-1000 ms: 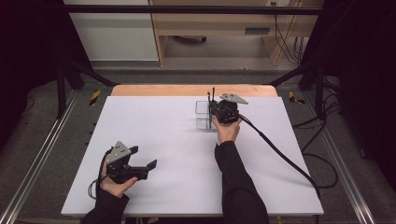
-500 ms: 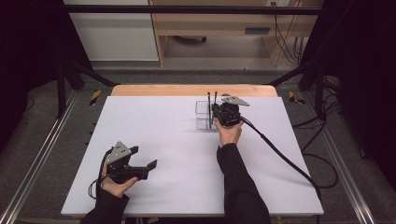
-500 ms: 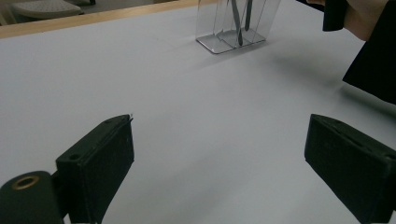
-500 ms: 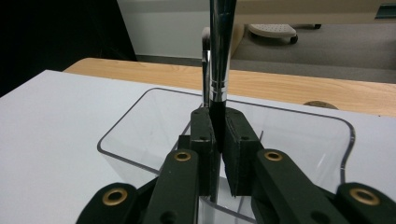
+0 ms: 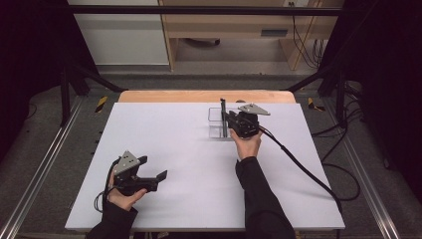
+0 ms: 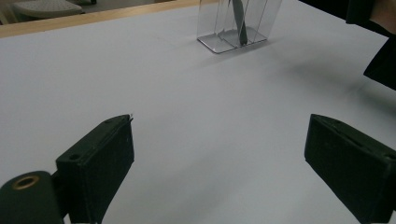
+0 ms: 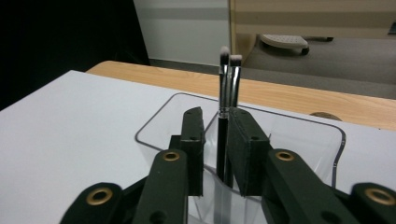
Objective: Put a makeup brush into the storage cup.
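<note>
Upper centre of the high view, your right gripper has just eased its fingers apart, leaving 2 brushes standing in the clear holder; your left gripper waits, fingers wide apart and empty.

L gripper jaws wide over table (clear holder beyond).

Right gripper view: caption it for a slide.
Right tongs straddle two upright makeup brushes in a clear holder.
</note>
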{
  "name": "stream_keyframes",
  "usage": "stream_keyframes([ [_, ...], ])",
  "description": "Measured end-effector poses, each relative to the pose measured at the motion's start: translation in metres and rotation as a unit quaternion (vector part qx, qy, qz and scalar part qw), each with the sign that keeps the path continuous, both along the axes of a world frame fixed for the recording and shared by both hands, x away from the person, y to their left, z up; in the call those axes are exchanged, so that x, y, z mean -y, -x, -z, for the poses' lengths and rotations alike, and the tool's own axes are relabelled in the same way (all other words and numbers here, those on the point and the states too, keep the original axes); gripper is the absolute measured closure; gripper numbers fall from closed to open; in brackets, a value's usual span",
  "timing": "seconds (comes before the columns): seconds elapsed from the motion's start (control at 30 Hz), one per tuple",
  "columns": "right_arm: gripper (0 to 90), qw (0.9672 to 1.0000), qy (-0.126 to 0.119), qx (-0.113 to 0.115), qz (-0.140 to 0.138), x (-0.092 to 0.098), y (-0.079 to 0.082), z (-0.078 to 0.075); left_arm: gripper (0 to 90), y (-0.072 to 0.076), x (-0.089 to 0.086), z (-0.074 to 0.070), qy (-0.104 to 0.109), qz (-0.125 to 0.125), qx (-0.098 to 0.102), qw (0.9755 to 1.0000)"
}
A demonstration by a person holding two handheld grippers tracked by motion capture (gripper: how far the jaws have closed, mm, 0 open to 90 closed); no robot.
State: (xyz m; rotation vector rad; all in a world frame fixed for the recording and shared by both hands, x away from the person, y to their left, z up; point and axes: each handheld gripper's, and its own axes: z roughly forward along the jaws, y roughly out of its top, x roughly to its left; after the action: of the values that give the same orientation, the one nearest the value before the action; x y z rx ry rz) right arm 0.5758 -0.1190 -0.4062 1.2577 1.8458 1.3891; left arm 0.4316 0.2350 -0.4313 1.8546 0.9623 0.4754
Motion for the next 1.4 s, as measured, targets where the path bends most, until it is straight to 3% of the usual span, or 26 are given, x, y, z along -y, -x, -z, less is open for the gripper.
stream_keyframes([
  [0.33,51.1,0.9993,0.001,0.003,-0.038,0.004,0.025,-0.014,7.6,-0.001,-0.001,0.001,-0.002,-0.003,0.0,1.0],
  [0.8,23.3,0.9959,0.028,-0.003,-0.086,0.01,0.061,-0.02,7.4,-0.001,-0.002,0.001,-0.002,-0.005,0.0,1.0],
  [1.1,14.3,0.9936,0.028,-0.002,-0.109,0.021,0.083,-0.021,7.3,-0.001,-0.003,0.0,-0.002,-0.006,0.0,1.0],
  [1.4,9.4,0.9933,0.026,-0.004,-0.112,0.036,0.101,-0.016,6.8,-0.001,-0.003,0.0,-0.003,-0.006,-0.002,1.0],
])
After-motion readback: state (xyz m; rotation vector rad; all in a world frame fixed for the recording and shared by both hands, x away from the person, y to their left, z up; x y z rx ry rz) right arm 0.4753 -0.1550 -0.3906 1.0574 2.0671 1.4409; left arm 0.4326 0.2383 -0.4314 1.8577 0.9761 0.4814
